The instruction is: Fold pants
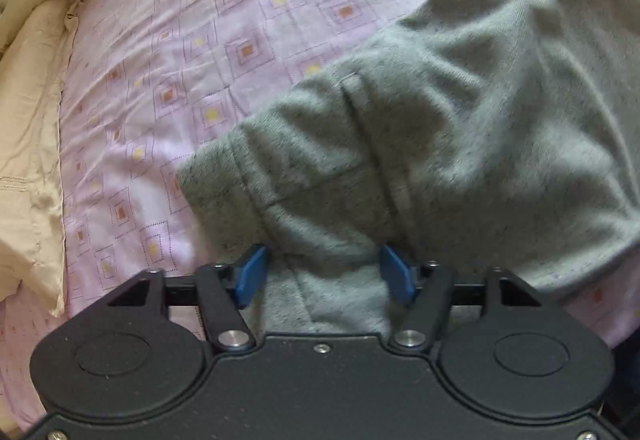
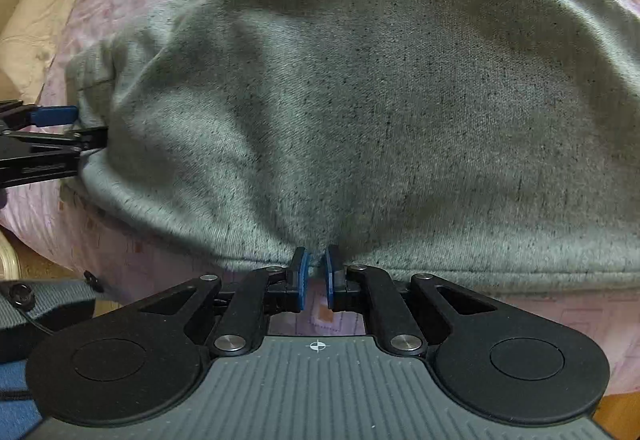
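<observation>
Pants (image 2: 360,99) lie bunched on the bed sheet (image 1: 180,39). Our left gripper (image 1: 324,276) stands spread, cloth loose between its pads; our right gripper (image 2: 316,276) pinches the hem. We should lower gently, then smooth flat.

Soft, even room light with gentle shadows in the pants (image 2: 360,99) folds. Fisheye bends the bed (image 1: 160,39) edges; the cloth looks slightly motion-blurred.

1 pants (image 1: 460,127), 2 grippers (image 1: 324,276) (image 2: 316,272), 1 pillow (image 1: 32,143)
</observation>
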A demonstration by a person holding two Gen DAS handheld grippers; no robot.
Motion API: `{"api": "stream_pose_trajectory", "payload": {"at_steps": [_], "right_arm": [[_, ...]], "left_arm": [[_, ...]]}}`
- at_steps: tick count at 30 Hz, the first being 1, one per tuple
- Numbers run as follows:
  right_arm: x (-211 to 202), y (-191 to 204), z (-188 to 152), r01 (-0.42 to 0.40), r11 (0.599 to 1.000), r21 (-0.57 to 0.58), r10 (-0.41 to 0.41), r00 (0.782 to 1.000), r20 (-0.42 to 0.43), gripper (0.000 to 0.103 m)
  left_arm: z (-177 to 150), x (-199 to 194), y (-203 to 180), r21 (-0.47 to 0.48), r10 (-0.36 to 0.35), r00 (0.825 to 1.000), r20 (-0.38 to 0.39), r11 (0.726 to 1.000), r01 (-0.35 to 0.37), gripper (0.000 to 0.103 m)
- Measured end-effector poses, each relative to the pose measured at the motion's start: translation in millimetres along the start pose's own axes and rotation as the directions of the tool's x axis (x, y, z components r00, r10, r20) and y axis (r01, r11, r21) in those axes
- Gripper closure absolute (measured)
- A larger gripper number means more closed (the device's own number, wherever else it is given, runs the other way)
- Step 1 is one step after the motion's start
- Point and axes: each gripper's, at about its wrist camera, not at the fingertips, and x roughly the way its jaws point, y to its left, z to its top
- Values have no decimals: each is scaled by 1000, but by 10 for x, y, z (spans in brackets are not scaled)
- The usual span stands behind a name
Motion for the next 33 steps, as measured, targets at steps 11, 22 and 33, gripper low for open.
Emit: {"api": "stream_pose_trajectory", "payload": {"at_steps": [11, 22, 33], "right_arm": [[-864, -1060, -144, 7, 913, 409, -143, 942, 304, 94], [-1107, -2443, -298, 73, 857, 511, -270, 907, 323, 94], [-1564, -3510, -880, 33, 911, 412, -180, 929, 324, 95]], "left_arm": [[172, -400, 70, -99, -104, 993, 52, 989, 109, 41], [563, -592, -1350, 45, -232, 968, 95, 973, 228, 40], [456, -366, -1866, 11, -12, 998, -64, 1000, 13, 38]]}}
